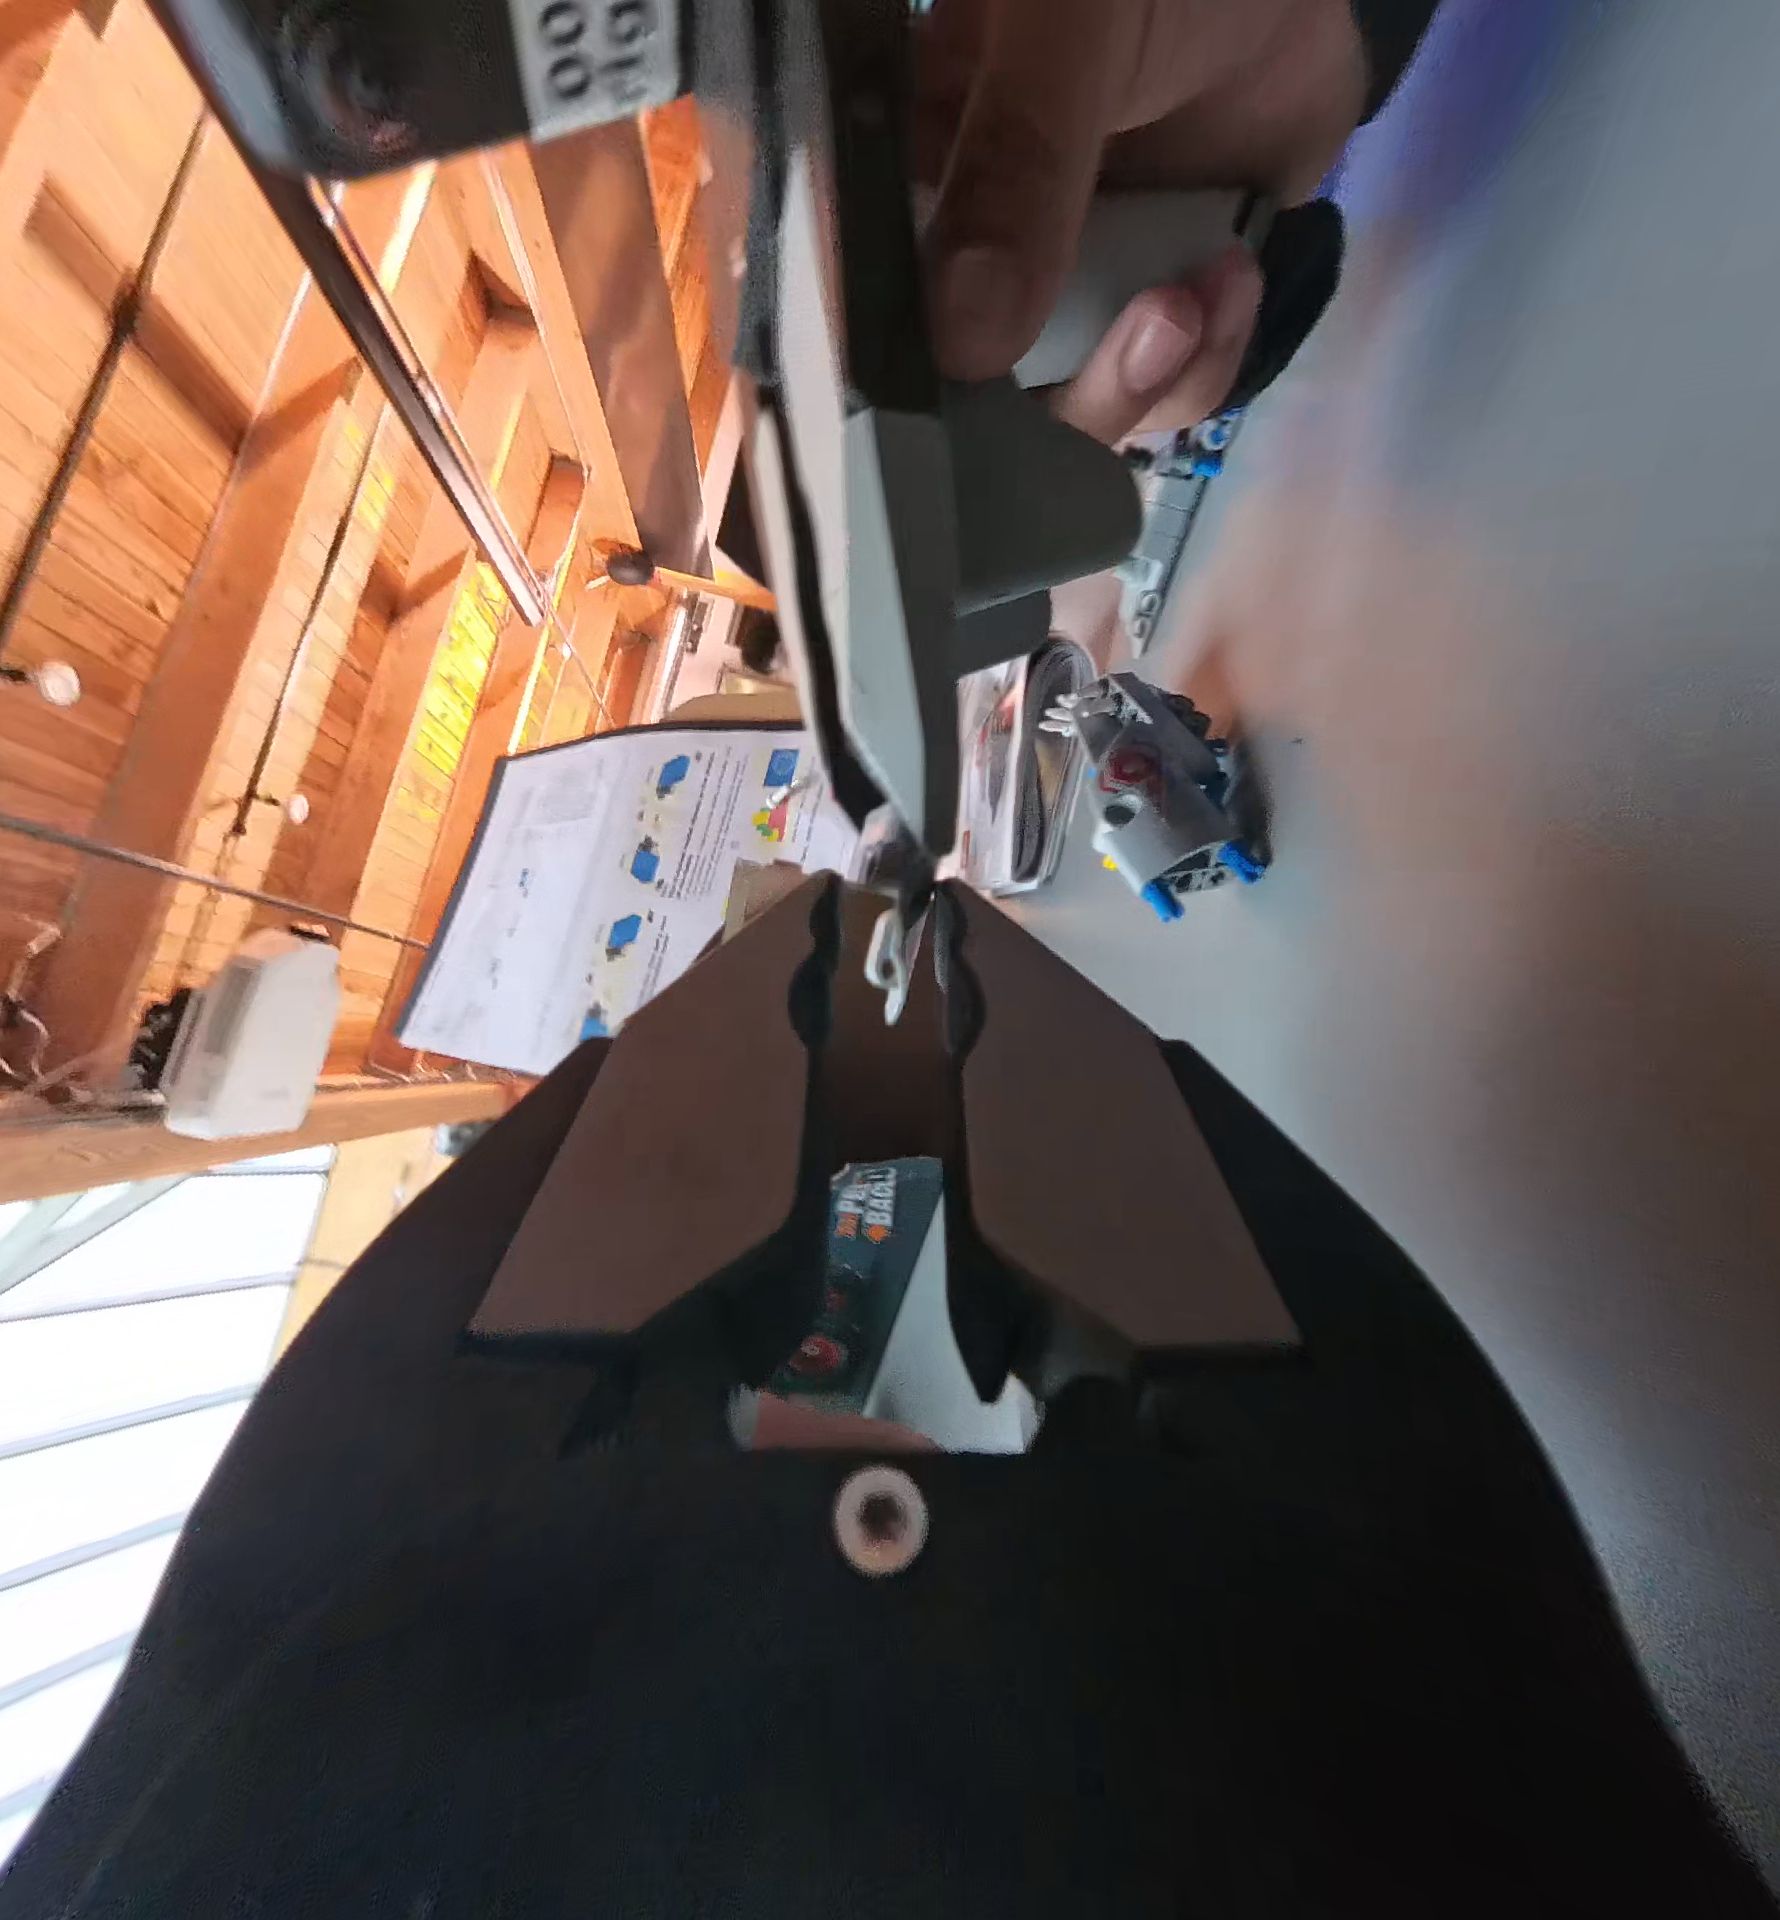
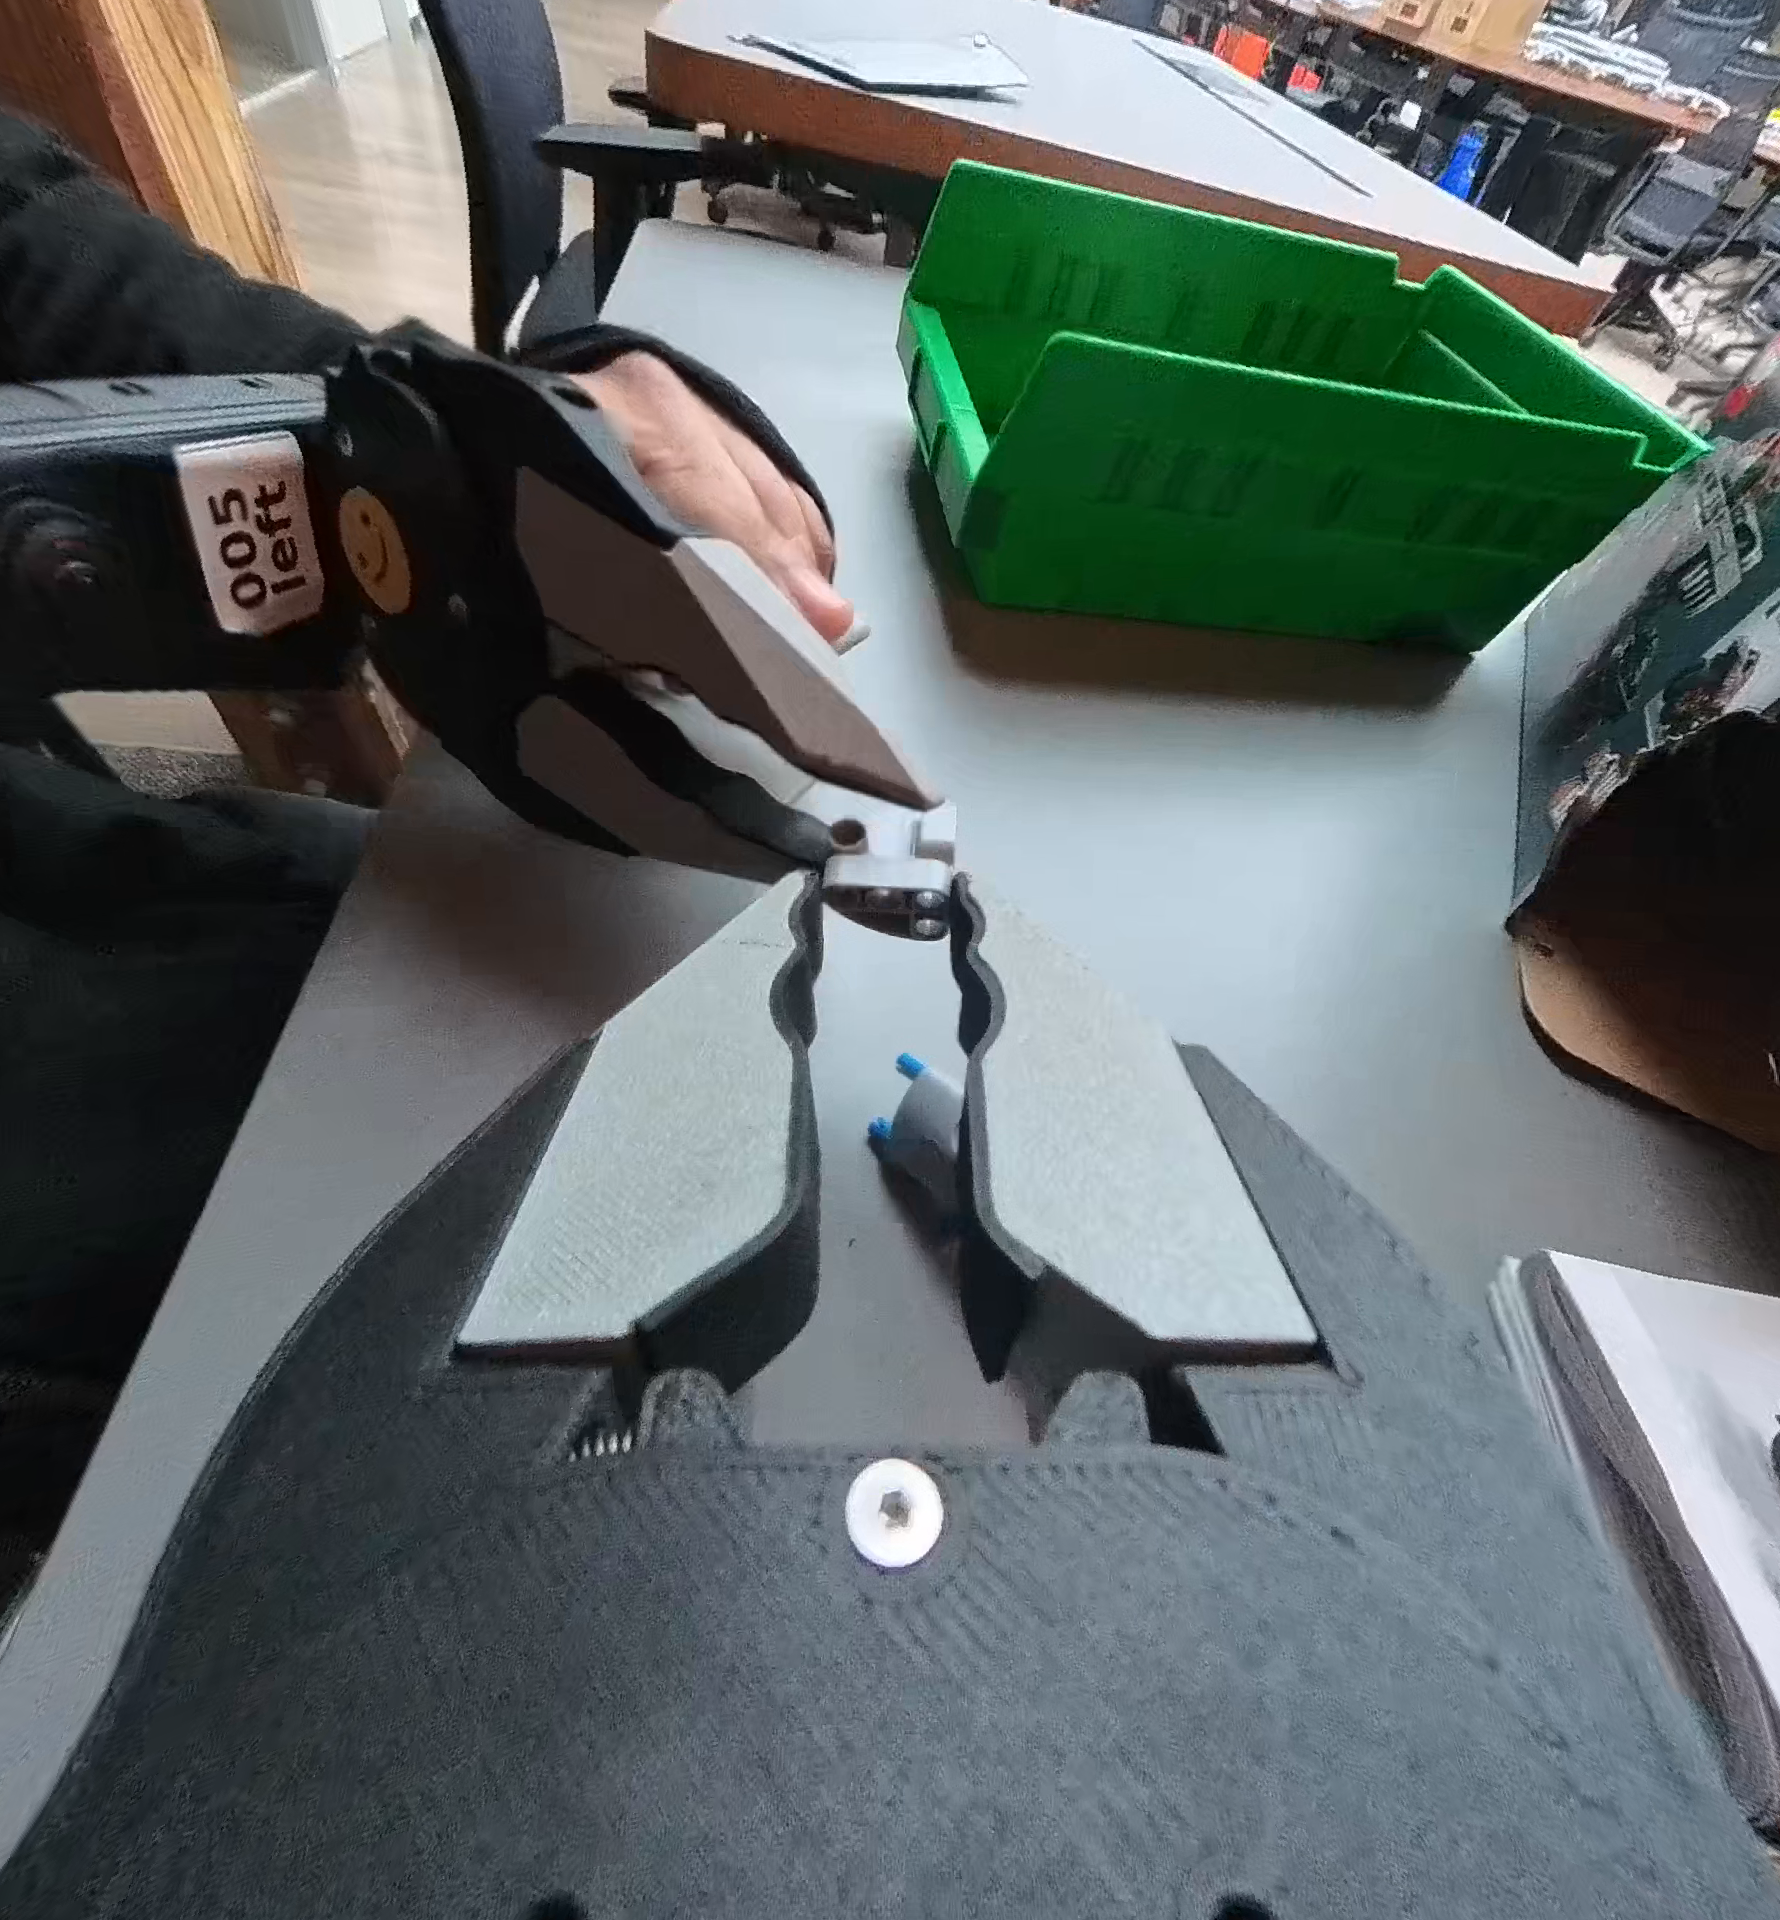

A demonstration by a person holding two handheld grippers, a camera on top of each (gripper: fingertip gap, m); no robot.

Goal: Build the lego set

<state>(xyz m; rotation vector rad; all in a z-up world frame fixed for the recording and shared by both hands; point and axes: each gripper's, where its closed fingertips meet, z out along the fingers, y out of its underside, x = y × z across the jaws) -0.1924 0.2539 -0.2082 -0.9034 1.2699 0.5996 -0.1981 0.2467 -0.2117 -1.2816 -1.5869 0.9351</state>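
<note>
Step in hand: by my reading, a mid-air join of two small grey pieces, above the near part of the table.
Right gripper: nearly closed, its tips pinching a grey beam with round holes, one tip at each end.
Left gripper: reaching in from the left, closed down on a pale grey connector that touched the beam's top.
Left wrist view: the left gripper met the other tool tip to tip; a small pale piece sat between its fingers, which were pressed onto it. Much of this view was blurred.
Model: the part-built grey car with blue pins lay on the table, well apart from the join, beside the booklet.
Other parts: a grey piece with blue pins lay on the table under the right gripper; the green bin stood far right.
Doing it well: keep both grips firm, line the pin up with the hole before pressing, and push straight along the pin's axis.
Risk: a skewed push could twist the beam out of the tips.
</note>
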